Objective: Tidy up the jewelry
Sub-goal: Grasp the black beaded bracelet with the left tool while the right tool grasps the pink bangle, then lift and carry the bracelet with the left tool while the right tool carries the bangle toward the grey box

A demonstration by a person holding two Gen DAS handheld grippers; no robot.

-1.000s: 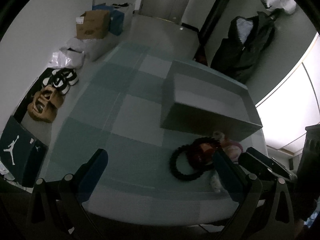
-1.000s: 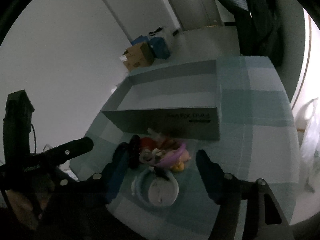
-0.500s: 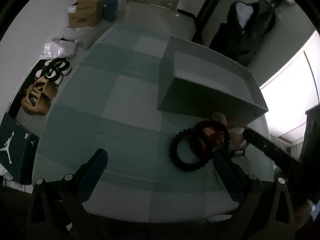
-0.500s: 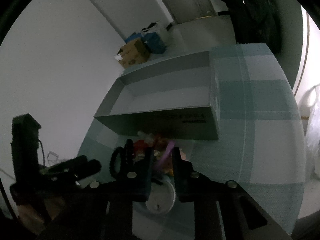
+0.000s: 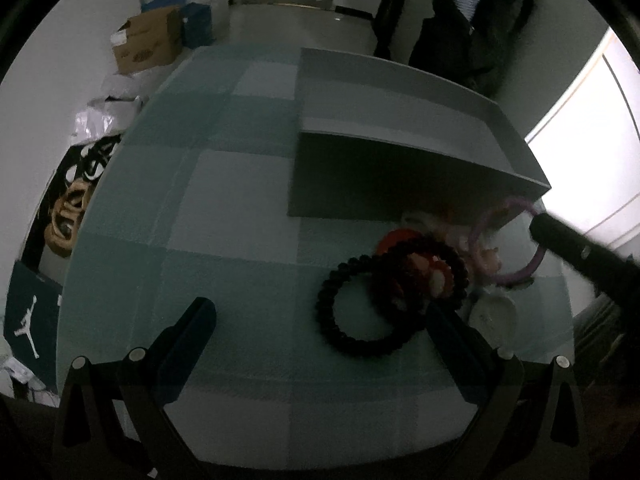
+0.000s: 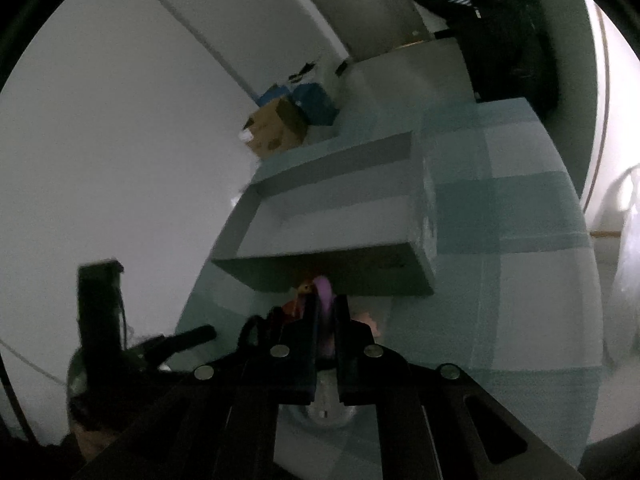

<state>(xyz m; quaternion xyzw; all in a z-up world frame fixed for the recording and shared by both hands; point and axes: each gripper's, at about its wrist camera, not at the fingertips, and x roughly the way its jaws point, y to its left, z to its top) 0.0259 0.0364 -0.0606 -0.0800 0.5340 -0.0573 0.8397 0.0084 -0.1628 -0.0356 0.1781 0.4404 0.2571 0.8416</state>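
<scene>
A pile of jewelry lies on the checked teal table (image 5: 224,200) in front of a grey open box (image 5: 400,120). It holds a black beaded bracelet (image 5: 360,312), a dark red one (image 5: 420,268) and a purple ring-shaped bangle (image 5: 508,240). My right gripper (image 6: 326,304) is shut on the purple bangle (image 6: 324,290) and holds it just above the pile, near the box's front wall (image 6: 352,272). It enters the left wrist view from the right (image 5: 560,240). My left gripper (image 5: 320,320) is open and empty, low over the table before the black bracelet.
A small round white dish (image 5: 492,312) sits beside the pile, under my right gripper (image 6: 328,412). Cardboard boxes (image 5: 148,44) and shoes (image 5: 80,184) lie on the floor to the left. A dark coat (image 5: 472,20) hangs behind the table.
My right gripper has closed on the purple bangle and lifted it from the pile. My left gripper stayed open and moved closer over the table.
</scene>
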